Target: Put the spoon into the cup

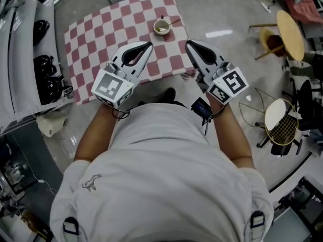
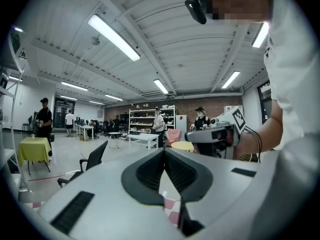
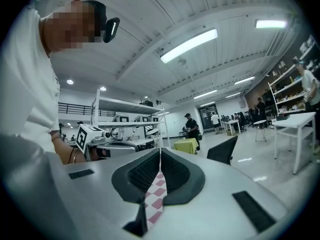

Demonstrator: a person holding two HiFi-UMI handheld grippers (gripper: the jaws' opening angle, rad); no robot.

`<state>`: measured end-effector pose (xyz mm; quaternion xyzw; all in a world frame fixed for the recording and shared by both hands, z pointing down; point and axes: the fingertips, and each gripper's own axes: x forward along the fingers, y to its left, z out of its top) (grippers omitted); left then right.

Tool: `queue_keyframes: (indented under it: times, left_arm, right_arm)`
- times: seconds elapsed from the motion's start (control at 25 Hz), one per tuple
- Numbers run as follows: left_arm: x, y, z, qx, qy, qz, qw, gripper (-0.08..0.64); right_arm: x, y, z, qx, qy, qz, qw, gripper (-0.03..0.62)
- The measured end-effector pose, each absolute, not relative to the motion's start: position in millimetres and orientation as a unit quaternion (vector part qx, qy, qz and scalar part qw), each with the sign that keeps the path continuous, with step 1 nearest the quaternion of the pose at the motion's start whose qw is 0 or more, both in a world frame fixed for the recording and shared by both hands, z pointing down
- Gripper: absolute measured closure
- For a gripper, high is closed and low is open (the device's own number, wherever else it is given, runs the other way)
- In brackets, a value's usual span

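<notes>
The left tongs point(image 1: 149, 46) and right tongs point(image 1: 187, 44) were both shut tight on nothing, held side by side over the near edge of the desk point(image 1: 101, 39), well short of the cup point(image 1: 162, 28) at its far side; the spoon point(image 1: 174, 21) showed only as a thin handle slanting off the cup's rim, and whether its bowl sat inside was too small to tell. It looked light, stiff and probably slippery, so a pinch across the free handle end seemed best; the small cup might tip easily. No writing could be read.
</notes>
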<state>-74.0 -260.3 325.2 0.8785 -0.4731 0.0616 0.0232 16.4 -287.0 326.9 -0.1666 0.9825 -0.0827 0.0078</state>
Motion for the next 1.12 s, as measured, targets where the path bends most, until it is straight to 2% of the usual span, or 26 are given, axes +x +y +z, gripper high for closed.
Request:
queue_keyframes:
  times: [0.6, 0.92, 1.12]
  left_arm:
    - [-129.7, -142.0, 324.4, 0.899, -0.435, 0.035, 0.046, 0.546]
    - [-128.4, -106.2, 344.2, 0.903, -0.42, 0.026, 0.083, 0.546]
    - [-113.4, -90.3, 334.4, 0.904, -0.422, 0.035, 0.063, 0.546]
  right_arm:
    - [-36.4, -162.5, 325.8, -0.201, 0.977, -0.075, 0.006, 0.557]
    - [-29.3, -121.2, 330.4, -0.229, 0.97, -0.083, -0.007, 0.557]
    - [-10.9, -107.8, 323.2, -0.228, 0.971, -0.07, -0.003, 0.557]
